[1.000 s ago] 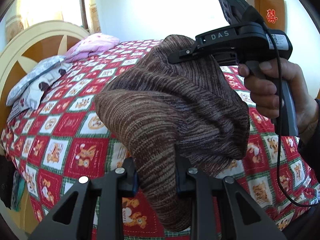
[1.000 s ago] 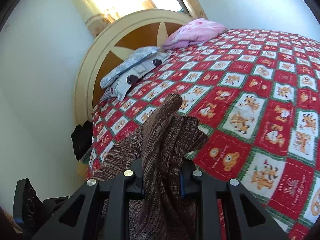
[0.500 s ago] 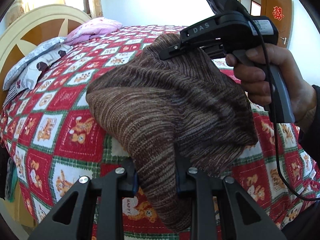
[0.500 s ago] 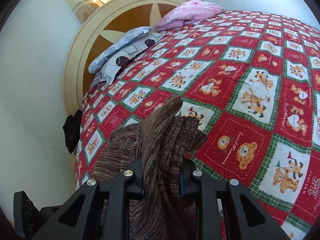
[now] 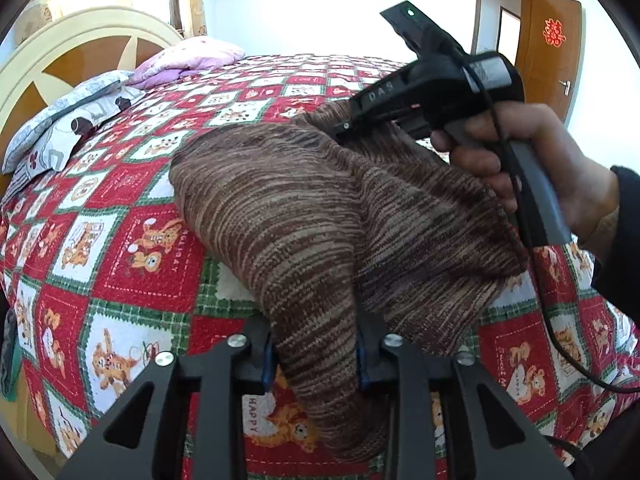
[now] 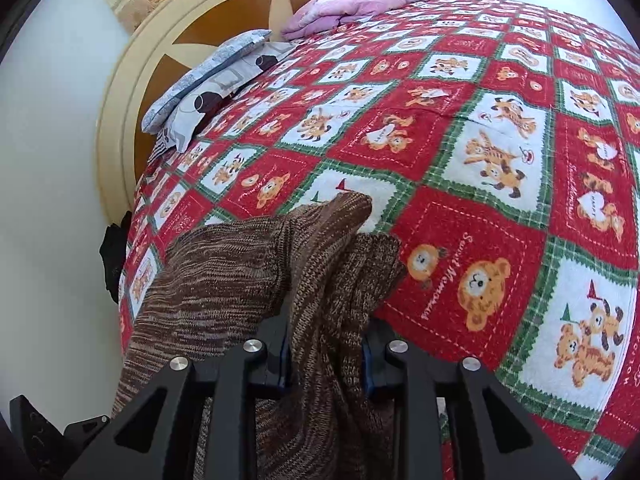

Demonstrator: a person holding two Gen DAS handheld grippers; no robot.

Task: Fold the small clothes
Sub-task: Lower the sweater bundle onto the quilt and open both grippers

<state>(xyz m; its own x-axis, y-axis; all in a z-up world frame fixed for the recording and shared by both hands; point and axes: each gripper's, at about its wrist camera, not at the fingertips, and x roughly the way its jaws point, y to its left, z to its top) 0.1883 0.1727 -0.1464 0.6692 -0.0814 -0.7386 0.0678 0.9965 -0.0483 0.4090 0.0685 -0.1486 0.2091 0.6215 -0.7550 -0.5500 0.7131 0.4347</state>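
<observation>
A brown striped knit garment (image 5: 304,216) hangs between both grippers just above the red patchwork bedspread (image 5: 132,248). My left gripper (image 5: 316,356) is shut on one bunched edge of it at the bottom of the left wrist view. My right gripper (image 5: 344,126), held in a hand, is shut on the far edge, higher up. In the right wrist view the right gripper (image 6: 324,356) pinches a thick fold of the knit garment (image 6: 224,280), whose tip lies close over the bedspread (image 6: 480,184).
A grey patterned pillow (image 5: 68,124) and a pink folded blanket (image 5: 188,60) lie by the round headboard (image 5: 60,60). An orange door (image 5: 552,52) stands at the far right. Dark clothing (image 6: 114,256) hangs off the bed's side.
Both grippers have come down toward the bedspread with the garment held between them. The garment now spreads wider and lower over the bed.
</observation>
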